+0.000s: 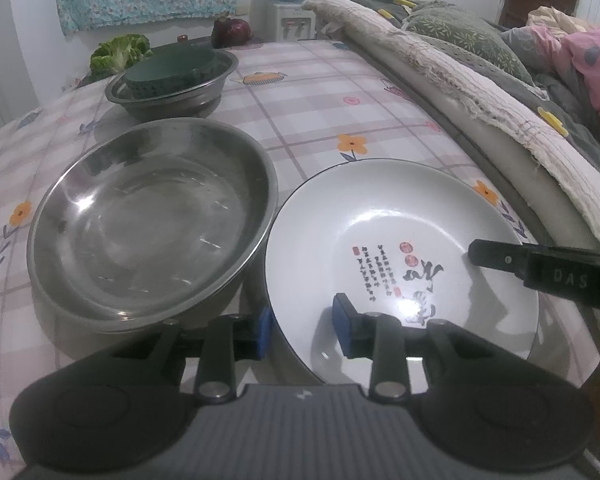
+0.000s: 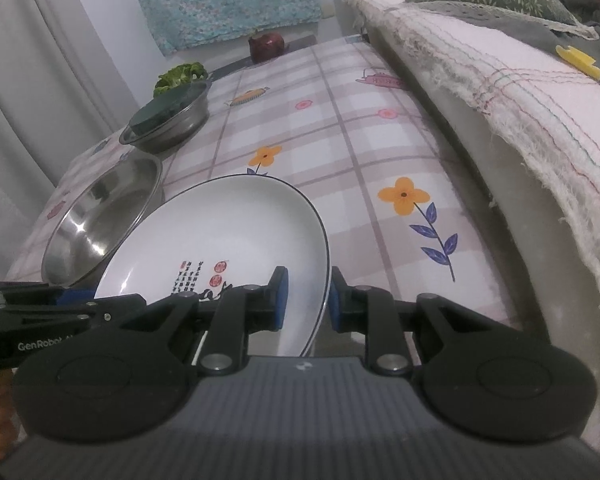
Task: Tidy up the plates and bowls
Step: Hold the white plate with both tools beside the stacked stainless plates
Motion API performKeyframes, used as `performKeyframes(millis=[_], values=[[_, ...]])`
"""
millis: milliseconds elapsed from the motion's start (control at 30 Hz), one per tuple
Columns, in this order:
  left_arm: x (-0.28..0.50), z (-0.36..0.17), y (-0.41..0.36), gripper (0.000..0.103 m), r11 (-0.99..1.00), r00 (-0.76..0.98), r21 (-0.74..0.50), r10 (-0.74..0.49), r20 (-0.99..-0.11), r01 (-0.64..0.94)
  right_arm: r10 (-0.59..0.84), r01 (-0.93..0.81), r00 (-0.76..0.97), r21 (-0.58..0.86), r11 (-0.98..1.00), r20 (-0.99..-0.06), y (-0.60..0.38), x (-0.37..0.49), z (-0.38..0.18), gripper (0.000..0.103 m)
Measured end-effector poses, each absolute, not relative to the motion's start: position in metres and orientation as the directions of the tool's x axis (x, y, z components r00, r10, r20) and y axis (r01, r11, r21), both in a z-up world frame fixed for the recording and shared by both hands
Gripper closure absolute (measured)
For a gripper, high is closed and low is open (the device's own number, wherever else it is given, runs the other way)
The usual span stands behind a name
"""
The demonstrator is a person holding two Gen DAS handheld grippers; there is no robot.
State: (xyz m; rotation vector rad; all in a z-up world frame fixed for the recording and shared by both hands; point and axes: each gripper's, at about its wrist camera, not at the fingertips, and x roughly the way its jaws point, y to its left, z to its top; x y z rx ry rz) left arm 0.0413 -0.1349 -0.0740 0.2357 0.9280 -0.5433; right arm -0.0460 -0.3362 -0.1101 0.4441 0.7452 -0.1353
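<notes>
Plate rim clamped in right tool — left tool apart astride it, near edge hidden.

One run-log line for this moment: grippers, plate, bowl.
left gripper: open, astride white plate rim | right gripper: shut on opposite rim | steel bowl: empty, beside plate

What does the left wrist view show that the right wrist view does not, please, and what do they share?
Only the left wrist view shows the water dispenser and the left gripper straddling the plate's near rim. Only the right wrist view shows the right gripper clamped on the plate's right rim. Both share the white plate, the large steel bowl, the smaller steel bowl holding a green dish, and the broccoli.
</notes>
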Motion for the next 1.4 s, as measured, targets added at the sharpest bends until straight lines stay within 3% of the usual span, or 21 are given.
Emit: performKeyframes(millis=[1400], values=[[0.045, -0.073, -0.144, 0.061, 0.852, 0.488, -0.030, -0.328, -0.809, 0.522, -0.014, 0.308, 0.714, 0.295, 0.904, -0.700, -0.329, -0.035, -0.105, 0.078]])
